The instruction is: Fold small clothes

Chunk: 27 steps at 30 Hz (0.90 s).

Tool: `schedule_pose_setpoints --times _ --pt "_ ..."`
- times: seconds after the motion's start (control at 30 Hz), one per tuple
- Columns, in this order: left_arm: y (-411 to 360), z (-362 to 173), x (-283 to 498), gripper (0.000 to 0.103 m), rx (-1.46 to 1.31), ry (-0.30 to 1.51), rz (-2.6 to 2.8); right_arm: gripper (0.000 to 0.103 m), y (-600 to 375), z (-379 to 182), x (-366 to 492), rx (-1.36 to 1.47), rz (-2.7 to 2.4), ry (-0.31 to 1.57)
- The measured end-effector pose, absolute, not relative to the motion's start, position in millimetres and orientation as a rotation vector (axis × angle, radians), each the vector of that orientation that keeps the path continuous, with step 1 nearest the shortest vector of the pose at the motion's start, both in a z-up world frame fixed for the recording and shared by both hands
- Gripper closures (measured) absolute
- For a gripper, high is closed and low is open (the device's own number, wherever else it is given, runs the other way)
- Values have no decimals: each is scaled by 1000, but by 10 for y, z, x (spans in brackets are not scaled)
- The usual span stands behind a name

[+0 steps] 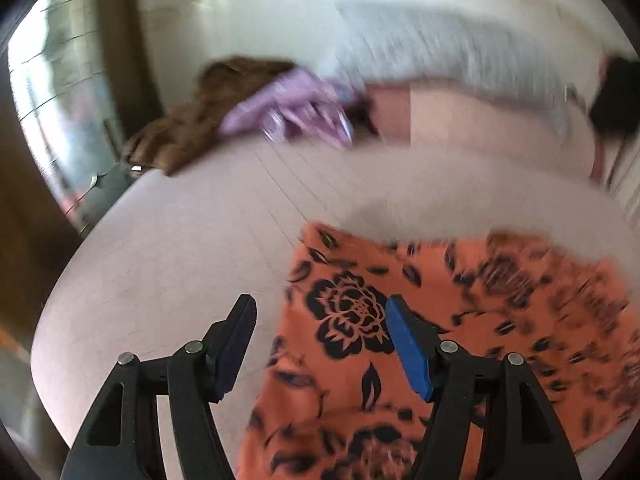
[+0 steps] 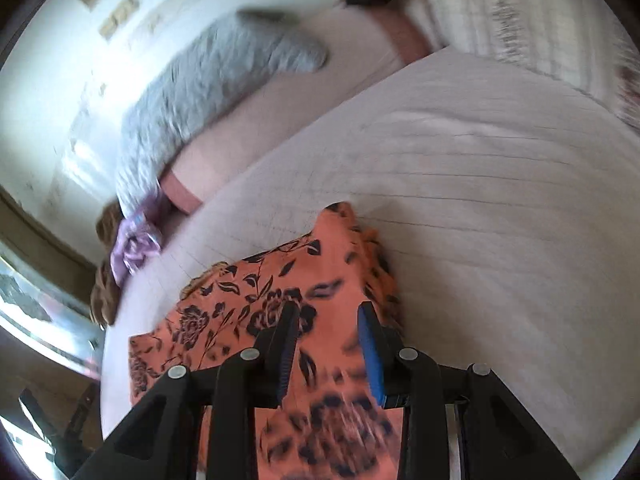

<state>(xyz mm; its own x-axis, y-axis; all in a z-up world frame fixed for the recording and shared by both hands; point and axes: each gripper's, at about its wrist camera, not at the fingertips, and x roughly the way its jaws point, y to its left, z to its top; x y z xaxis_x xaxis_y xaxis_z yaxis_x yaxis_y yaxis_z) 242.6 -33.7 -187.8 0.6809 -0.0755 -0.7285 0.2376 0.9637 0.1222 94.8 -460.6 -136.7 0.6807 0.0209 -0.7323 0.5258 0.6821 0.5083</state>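
**Orange floral garment flat on the bed, both claws open above it**

Orange garment (image 1: 420,340) with dark floral print spread on the pale bedcover (image 1: 180,248), near the bed's close edge. Seen from the right wrist, same garment (image 2: 280,292) partly doubled over, one ridge or folded edge rising toward a peak at its far end; exact layering hard to read through motion blur.

Left claw (image 1: 320,344) spread wide, holding nothing, poised over the garment's left border: blue-padded finger above the big flower motif, black finger out over bare bedcover. Contact with cloth impossible to confirm. Right claw (image 2: 330,348) parted to a medium gap, also empty, hovering over the garment's near middle.

Farther out: lilac cloth (image 1: 288,108) bunched beside a brown furry item (image 1: 188,124) near the bed's far left edge, a grey fluffy pillow (image 2: 208,92) against the wall, a striped pillow (image 2: 520,12) off to the right.

Likely risks from here:
- Closing on a single layer where two are stacked, so the fold peels apart on lifting. Cause: layers hard to separate by sight, thin slippery-looking fabric.
- Pinching bedcover along with the garment edge, dragging the sheet. Cause: left claw straddling the border, one finger already off the cloth.
- Uneven pull between the two claws, skewing the fold line. Cause: differing openings and grip positions.
- Misplaced grasp from fast motion, judging by the blur in both views.
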Motion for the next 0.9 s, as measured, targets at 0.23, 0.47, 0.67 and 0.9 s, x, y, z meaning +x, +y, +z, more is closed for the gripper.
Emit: schedule_pose_setpoints --times 0.23,0.47,0.67,0.9 --pt "-239 -2467 3110 16 109 1038 -134 71 -4996 -1990 1732 894 -313 885" --pt "-265 -2148 2850 17 150 907 -178 69 -4816 -1834 1648 838 -265 846" --pt "-229 -1781 2248 17 169 770 -210 70 -4173 -1573 1294 780 -100 843" --pt "-239 -1803 1779 17 178 773 -199 70 -3700 -1724 761 719 -72 948"
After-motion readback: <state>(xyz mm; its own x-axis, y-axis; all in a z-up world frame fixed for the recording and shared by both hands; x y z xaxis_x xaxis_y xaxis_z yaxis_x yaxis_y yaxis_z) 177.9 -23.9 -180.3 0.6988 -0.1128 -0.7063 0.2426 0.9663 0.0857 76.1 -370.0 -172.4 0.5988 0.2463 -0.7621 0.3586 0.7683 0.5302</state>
